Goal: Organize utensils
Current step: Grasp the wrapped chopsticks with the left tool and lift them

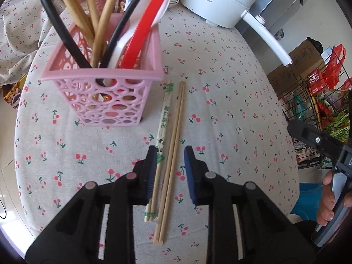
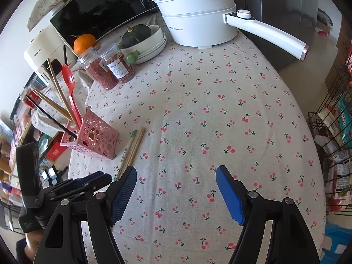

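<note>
A pink perforated utensil basket (image 1: 103,92) stands on the cherry-print tablecloth and holds wooden chopsticks, black sticks and a red spoon (image 1: 143,30). Right of it lie a bare pair of wooden chopsticks (image 1: 173,145) and a paper-wrapped pair (image 1: 161,136). My left gripper (image 1: 170,156) is open, its fingers on either side of both pairs, low over the cloth. The basket (image 2: 94,138) and the chopsticks (image 2: 134,145) also show in the right wrist view. My right gripper (image 2: 176,176) is open and empty over bare cloth, to the right of the left gripper (image 2: 92,180).
A white electric pot (image 2: 198,17) with a long handle (image 2: 268,33) stands at the back. Two spice jars (image 2: 107,68), stacked white dishes (image 2: 149,46) holding a green squash, and an orange (image 2: 84,43) stand at the back left. A wire rack (image 2: 332,136) of groceries is at the right.
</note>
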`<state>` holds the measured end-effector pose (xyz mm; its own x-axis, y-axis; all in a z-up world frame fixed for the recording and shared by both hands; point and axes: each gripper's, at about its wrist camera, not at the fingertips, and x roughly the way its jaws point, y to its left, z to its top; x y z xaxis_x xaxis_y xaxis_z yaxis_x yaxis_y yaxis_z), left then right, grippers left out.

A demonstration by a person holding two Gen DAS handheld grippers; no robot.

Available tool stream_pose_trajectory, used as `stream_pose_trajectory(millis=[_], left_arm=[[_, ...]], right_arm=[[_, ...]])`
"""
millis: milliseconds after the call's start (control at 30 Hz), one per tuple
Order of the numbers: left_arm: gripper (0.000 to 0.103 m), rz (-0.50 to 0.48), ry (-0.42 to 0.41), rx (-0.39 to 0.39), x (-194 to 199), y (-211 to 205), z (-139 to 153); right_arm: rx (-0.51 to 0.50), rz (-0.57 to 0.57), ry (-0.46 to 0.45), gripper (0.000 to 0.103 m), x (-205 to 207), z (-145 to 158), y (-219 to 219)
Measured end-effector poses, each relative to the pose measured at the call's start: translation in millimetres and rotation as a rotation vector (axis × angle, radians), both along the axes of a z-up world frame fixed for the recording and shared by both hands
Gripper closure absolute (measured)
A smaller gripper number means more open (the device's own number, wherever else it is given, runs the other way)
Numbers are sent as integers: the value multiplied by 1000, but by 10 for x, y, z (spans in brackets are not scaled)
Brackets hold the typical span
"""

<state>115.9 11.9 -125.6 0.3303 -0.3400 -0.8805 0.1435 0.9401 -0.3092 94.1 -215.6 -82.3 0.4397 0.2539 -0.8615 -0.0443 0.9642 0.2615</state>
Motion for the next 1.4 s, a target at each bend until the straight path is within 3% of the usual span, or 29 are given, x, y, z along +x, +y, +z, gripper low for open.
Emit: stream_pose_trajectory(millis=[67, 433, 633, 867, 1067, 1400], left_arm=[[85, -4, -6, 21, 58, -45, -55], [92, -37, 19, 131, 164, -159, -196], [92, -47, 100, 121, 46, -108, -205], [92, -167, 192, 149, -281, 1, -205], [89, -144, 101, 109, -259, 57, -107], [84, -109, 91, 141, 94, -162, -207]], right_arm=[[-14, 19, 9, 27, 14, -22, 28], [-24, 42, 29, 27, 99, -107, -8], [6, 26, 60, 27, 132, -167, -45], [6, 41, 64, 27, 127, -167, 21], [4, 45, 66, 27, 134, -159, 57], [-2, 33, 81, 27, 131, -211, 1]])
